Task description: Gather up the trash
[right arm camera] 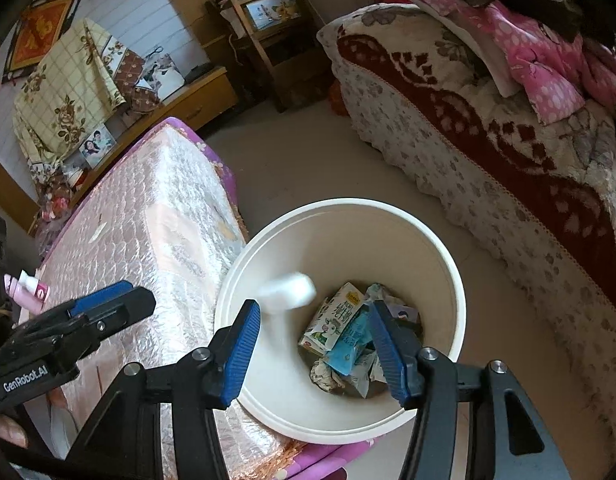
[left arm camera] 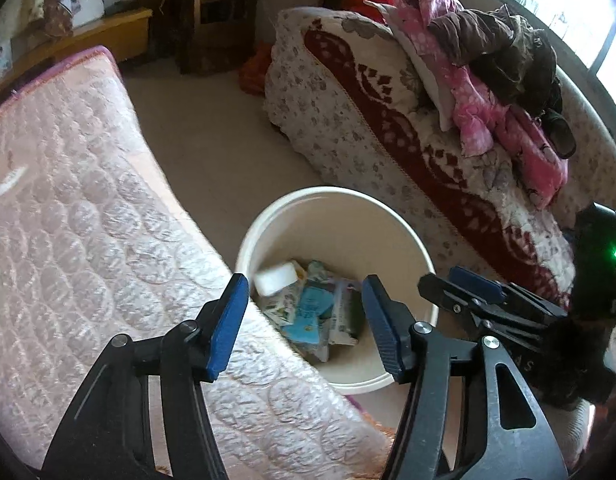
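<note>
A cream round bin (left arm camera: 340, 208) (right arm camera: 460, 280) stands on the floor between a mattress and a sofa. It holds several cartons and wrappers (left arm camera: 312, 312) (right arm camera: 348, 336). A white blurred item (right arm camera: 288, 292) is in mid-air inside the bin; in the left wrist view it (left arm camera: 276, 278) lies against the trash. My right gripper (right arm camera: 314, 344) is open and empty above the bin. My left gripper (left arm camera: 304, 316) is open and empty over the mattress edge and bin. Each gripper shows in the other's view, the right (left arm camera: 468, 292) and the left (right arm camera: 108, 304).
A pink quilted mattress (left arm camera: 88, 240) (right arm camera: 160, 232) lies left of the bin. A sofa (left arm camera: 388, 128) (right arm camera: 488, 152) with a floral cover and piled pink and brown clothes (left arm camera: 488, 80) is on the right. Pink tubes (right arm camera: 26, 290) lie on the mattress. Wooden furniture (right arm camera: 264, 40) stands at the back.
</note>
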Available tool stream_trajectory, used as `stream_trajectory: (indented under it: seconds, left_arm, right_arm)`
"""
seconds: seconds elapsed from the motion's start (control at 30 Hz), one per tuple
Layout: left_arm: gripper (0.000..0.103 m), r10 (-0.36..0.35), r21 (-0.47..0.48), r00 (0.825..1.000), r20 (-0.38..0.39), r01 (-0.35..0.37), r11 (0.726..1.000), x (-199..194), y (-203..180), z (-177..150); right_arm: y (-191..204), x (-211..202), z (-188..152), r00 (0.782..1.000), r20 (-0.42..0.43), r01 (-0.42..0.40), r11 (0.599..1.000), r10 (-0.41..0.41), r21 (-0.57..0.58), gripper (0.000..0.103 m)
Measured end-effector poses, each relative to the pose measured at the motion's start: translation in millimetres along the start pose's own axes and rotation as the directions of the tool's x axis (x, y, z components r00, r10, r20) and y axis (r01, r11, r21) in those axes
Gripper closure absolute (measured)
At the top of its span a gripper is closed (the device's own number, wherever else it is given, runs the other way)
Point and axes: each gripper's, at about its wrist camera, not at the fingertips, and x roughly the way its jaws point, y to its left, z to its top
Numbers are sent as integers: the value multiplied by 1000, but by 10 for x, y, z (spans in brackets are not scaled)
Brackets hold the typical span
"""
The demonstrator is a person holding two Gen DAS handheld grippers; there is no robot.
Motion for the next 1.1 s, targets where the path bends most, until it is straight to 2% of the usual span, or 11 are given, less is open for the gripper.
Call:
stream_trajectory:
  seconds: [0.3, 0.5, 0.6, 0.67, 0.8, 1.0, 1.1]
  left_arm:
    - [46, 116, -14, 989, 97, -115, 993, -354, 105, -156]
    - [46, 203, -7, 957, 207, -206, 979, -757, 115, -294]
    - [46, 203, -32, 943, 263, -201, 979, -1013, 160, -384]
    - [46, 209, -44, 933, 292, -205, 978, -1158, 187, -426]
    - [45, 218, -47, 913, 344, -215, 975, -1394, 222, -483]
    - [46, 216, -68, 889, 404, -206, 976, -1676, 305, -591]
    - [45, 222, -61, 871, 438, -218, 974, -1792, 305, -644]
  right_arm:
    - [243, -258, -144, 996, 77, 58, 997, -54, -52, 49]
    - [410, -583, -190, 981, 177, 96, 994, -85, -58, 49]
    - [562, -770, -227, 969, 227, 115, 990, -94, -79, 46]
    - [641, -869, -245, 961, 257, 128, 988, -101, -90, 39]
    - [833, -1091, -305, 937, 327, 162, 981, -119, -108, 36]
    - [953, -1336, -341, 919, 378, 159, 983, -114, -89, 28]
    - [996, -1458, -359, 906, 406, 170, 982, -121, -86, 26]
